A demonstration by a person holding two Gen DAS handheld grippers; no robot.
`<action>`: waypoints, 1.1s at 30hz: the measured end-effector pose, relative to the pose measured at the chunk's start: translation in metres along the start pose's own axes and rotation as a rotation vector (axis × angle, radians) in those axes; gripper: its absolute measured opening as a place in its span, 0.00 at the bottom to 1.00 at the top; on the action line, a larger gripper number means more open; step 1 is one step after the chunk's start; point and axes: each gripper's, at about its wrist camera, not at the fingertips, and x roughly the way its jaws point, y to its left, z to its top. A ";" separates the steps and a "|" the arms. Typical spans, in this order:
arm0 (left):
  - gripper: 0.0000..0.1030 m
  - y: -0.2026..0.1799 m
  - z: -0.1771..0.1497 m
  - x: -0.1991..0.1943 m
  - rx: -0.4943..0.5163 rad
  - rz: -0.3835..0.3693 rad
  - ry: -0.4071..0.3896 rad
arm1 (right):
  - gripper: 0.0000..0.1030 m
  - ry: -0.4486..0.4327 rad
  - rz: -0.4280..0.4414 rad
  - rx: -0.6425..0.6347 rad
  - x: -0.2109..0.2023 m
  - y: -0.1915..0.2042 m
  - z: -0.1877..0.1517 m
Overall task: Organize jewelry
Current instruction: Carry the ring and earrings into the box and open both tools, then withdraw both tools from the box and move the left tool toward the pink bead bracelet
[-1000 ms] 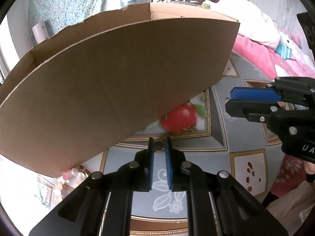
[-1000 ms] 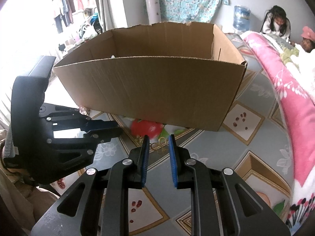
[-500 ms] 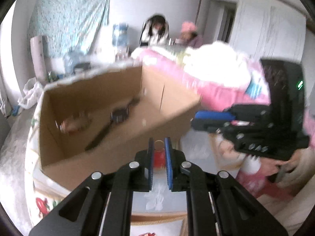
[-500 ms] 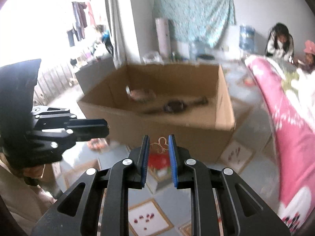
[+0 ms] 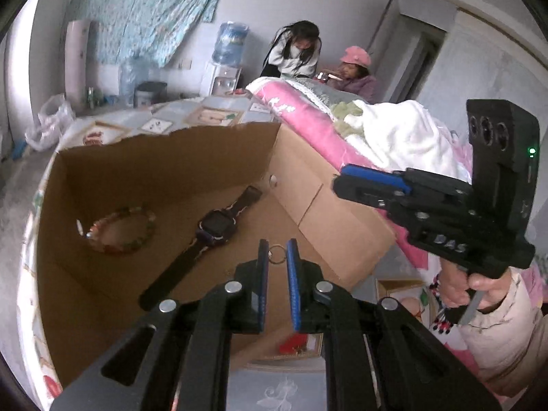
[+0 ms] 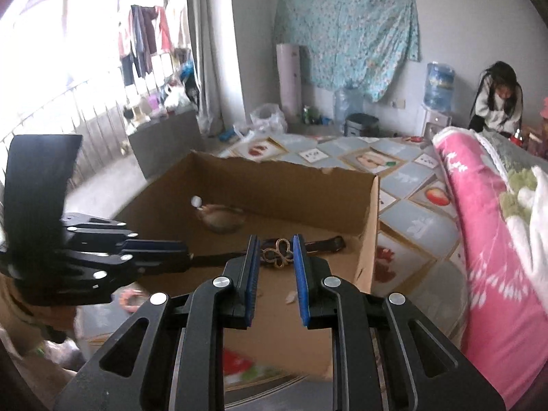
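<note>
An open cardboard box (image 5: 164, 167) stands on the patterned bed sheet. A dark watch (image 5: 215, 227) and a beaded bracelet (image 5: 120, 229) lie on its floor. My left gripper (image 5: 276, 245) is shut on a small metal ring (image 5: 277, 256), held over the box's near wall. My right gripper (image 6: 276, 241) is shut on a gold looped ornament (image 6: 279, 254), also above the box (image 6: 281, 185), with the watch strap (image 6: 325, 243) behind it. Each gripper shows in the other view: the right gripper (image 5: 342, 183) on the right, the left gripper (image 6: 181, 253) on the left.
A pink quilt (image 6: 486, 246) piles up right of the box. A pink bead ring (image 6: 132, 296) lies on the sheet by the box's near left corner. Two people (image 5: 298, 51) sit at the far end beside a water dispenser (image 5: 231, 44).
Both grippers have risen from low in front of the box wall to above its rim, so the inside shows. Each still holds its piece.
</note>
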 end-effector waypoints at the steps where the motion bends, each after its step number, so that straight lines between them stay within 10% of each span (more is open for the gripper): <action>1: 0.10 0.002 0.002 0.005 -0.012 -0.006 0.016 | 0.17 0.007 -0.005 -0.006 0.006 -0.002 0.002; 9: 0.41 0.015 -0.002 0.016 -0.120 -0.088 0.073 | 0.21 -0.013 -0.031 0.021 0.008 -0.017 0.010; 33: 0.64 0.007 -0.019 -0.076 -0.037 0.069 -0.136 | 0.41 -0.118 -0.045 0.351 -0.084 -0.057 -0.060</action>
